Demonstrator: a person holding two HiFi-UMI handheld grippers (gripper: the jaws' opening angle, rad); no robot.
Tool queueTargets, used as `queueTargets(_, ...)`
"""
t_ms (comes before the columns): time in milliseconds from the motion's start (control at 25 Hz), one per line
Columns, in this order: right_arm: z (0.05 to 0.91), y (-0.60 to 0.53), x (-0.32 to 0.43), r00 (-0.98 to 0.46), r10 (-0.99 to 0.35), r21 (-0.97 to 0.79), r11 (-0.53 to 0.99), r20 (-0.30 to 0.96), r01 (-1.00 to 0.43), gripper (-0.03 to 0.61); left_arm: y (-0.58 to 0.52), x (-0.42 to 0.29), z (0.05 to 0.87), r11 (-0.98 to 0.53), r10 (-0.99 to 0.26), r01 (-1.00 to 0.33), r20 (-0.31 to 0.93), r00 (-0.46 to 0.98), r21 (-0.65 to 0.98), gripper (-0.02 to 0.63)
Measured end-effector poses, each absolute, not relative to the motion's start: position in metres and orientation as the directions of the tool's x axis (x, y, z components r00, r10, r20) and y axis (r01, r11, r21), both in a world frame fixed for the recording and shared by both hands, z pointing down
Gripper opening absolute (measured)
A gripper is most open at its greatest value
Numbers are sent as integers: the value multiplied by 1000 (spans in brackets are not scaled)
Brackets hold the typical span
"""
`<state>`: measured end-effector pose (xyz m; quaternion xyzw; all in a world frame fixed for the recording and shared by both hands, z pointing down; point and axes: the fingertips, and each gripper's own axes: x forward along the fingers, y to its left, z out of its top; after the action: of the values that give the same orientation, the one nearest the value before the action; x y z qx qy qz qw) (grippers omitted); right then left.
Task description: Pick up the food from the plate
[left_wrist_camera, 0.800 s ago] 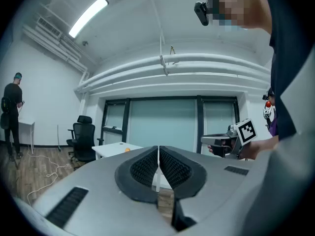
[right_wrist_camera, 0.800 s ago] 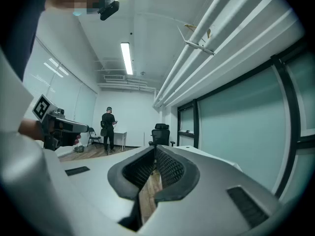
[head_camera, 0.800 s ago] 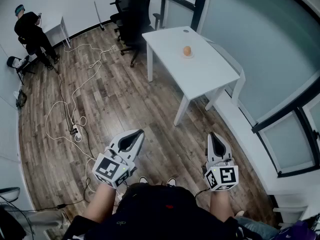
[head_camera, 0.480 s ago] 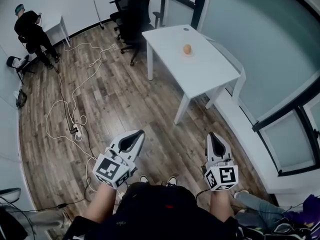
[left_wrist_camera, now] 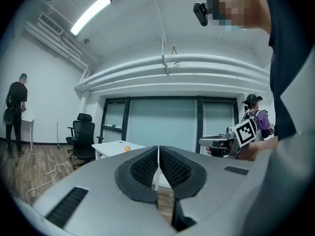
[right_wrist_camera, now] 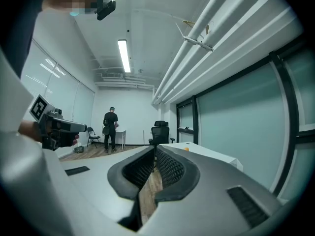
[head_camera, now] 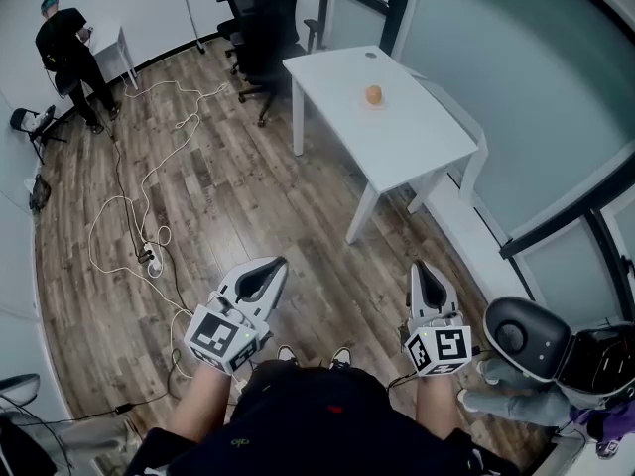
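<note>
Far ahead on a white table (head_camera: 397, 137) an orange round piece of food (head_camera: 373, 94) rests on a small pale plate (head_camera: 374, 105). Both grippers hang low over the wooden floor, well short of the table. My left gripper (head_camera: 272, 265) is shut, its pads together with nothing between them. Nothing is held in my right gripper (head_camera: 425, 267) either, and it is shut. The left gripper view shows its shut jaws (left_wrist_camera: 158, 152) and the food (left_wrist_camera: 127, 149) small in the distance. From the right gripper (right_wrist_camera: 154, 153) the food (right_wrist_camera: 186, 149) is a small spot on the table's edge.
Black office chairs (head_camera: 264, 23) stand behind the table. White cables (head_camera: 149, 191) trail over the floor at the left. A person (head_camera: 65, 53) stands by a small white desk (head_camera: 117, 50) at the far left. Another person with a helmet (head_camera: 524, 335) is close at the lower right.
A person with a helmet has come into view at the lower right. The far person has shifted a little by the desk. Both grippers stay where they were.
</note>
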<state>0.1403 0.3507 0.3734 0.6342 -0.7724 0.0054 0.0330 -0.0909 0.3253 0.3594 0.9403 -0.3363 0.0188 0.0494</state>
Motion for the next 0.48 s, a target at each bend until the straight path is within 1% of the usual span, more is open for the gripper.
queueTargets(200, 376, 345, 114, -188, -980, 45, 191, 67, -981, 34, 320, -118, 364, -769, -631, -634, 63, 773, 78, 31)
queueTargets(480, 377, 341, 58, -205, -977, 59, 209, 59, -976, 34, 312, -170, 378, -764, -634, -638, 70, 770, 94, 31)
